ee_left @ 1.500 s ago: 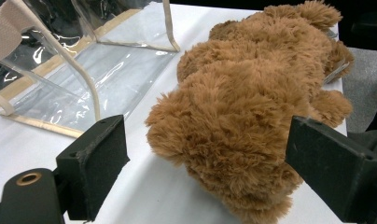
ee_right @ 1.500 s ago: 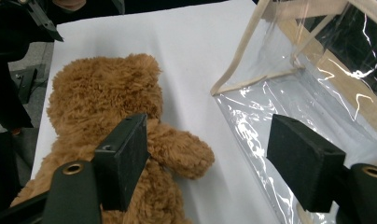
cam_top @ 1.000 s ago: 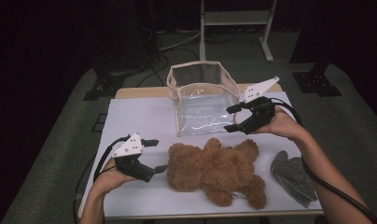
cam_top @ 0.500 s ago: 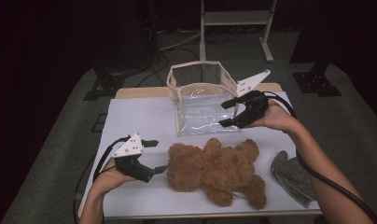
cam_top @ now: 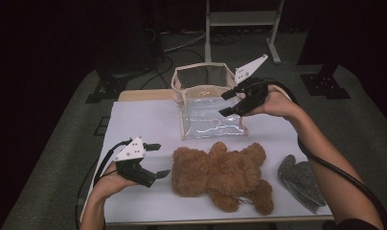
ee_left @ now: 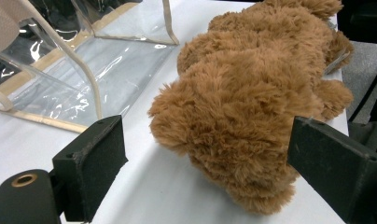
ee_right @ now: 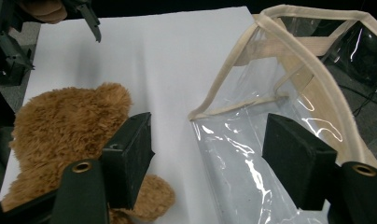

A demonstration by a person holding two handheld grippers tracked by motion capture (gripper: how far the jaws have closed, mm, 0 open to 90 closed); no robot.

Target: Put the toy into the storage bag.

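While my right tongs (cam_top: 228, 102) hung by the near right corner of the clear bag (cam_top: 208, 108), jaws apart & just closing a bit w/ nothing between, the teddy bear (cam_top: 220, 172) lay on the white worktop (cam_top: 143, 120), just in front of the bag. Its long axis ran L-R across the worktop. Left tongs (cam_top: 159, 160) were nearer, jaws apart, empty, just left of the bear's head. Left gripper view (ee_left: 247, 93) had fur between the jaws; right gripper view showed the bag's tan rim (ee_right: 312, 93) straight ahead.
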